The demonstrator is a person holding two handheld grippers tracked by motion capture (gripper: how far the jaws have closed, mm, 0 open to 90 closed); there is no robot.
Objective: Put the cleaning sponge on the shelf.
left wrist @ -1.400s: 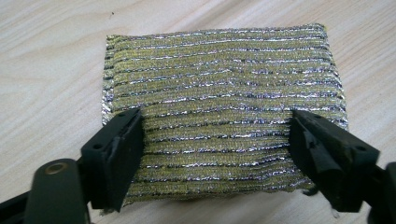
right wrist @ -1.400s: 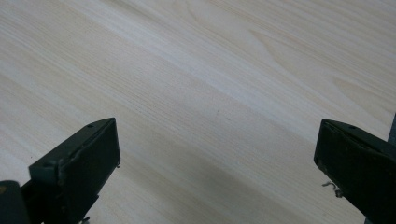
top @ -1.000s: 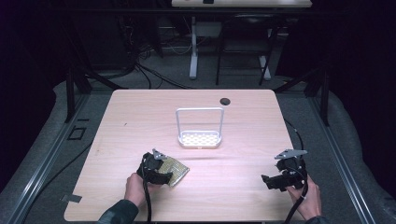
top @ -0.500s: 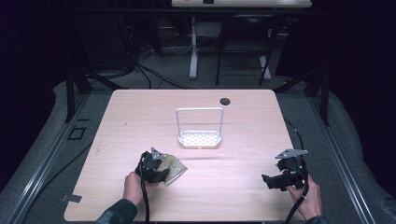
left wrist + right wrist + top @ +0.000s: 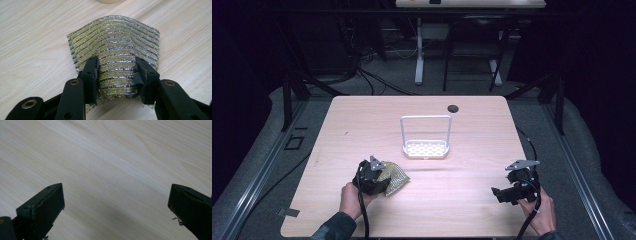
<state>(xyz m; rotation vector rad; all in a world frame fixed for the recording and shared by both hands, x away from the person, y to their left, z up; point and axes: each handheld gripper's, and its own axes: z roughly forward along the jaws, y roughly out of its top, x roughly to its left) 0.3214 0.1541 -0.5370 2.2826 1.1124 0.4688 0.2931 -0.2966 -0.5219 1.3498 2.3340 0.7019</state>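
Jaws of the left gripper [image 5: 116, 75] pinched the glittery scouring cloth [image 5: 117, 47] at lower left of the counter [image 5: 472, 125]; its buckled weave might slip free. Right gripper [image 5: 116, 210] gaped wide, empty.

I can read no text, label, brand, number or sign anywhere in these views. The desk [image 5: 472, 200] carries no writing that I can make out.
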